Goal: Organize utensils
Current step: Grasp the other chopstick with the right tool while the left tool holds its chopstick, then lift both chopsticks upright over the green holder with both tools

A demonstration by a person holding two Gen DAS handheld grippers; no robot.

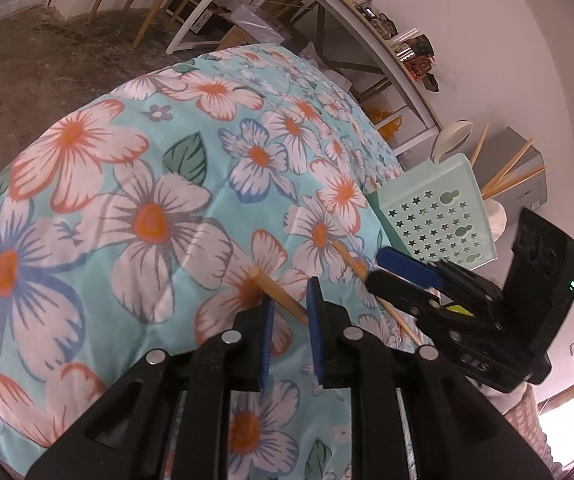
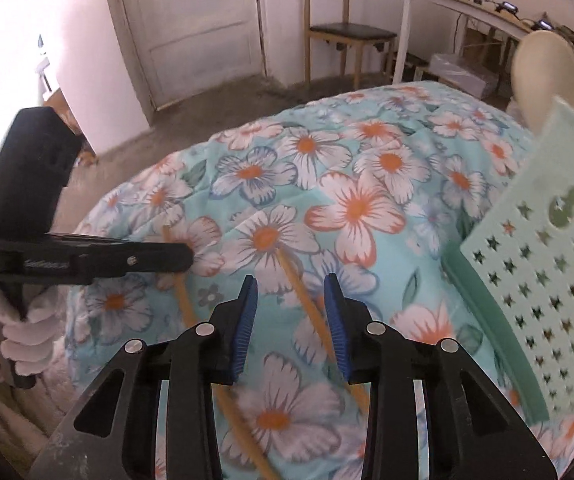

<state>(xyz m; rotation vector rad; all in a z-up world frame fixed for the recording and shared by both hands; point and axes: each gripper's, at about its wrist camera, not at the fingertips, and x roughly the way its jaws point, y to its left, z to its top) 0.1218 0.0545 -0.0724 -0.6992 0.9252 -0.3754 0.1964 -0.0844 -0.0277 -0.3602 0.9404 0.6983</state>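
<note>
Though closed on nothing yet, hovering low at the left over the floral quilt (image 2: 367, 208): left gripper (image 2: 187, 258), pads drawn near together with a narrow gap, just above the first chopstick (image 2: 185, 300) without pinching it. Next rightward, second chopstick (image 2: 311, 312), flat on the cloth, seen straight through the gap of the right gripper (image 2: 291, 308), pads apart and pressing on nothing. Probably light, stiff, smooth wood or bamboo; apt to roll or skid out of the pads, and bedded a little in soft padding. Best taken crosswise near mid-length, dipping the tips lightly into the quilt to get around it. Farthest right, mint perforated holder (image 2: 527, 280), near the second stick, already carrying a pale spoon (image 2: 547, 68). Mind its rim when swinging a long stick upright to drop in; mind too the other gripper, close on the left. Plenty of bare quilt ahead, curving down at its far edge toward the floor.
</note>
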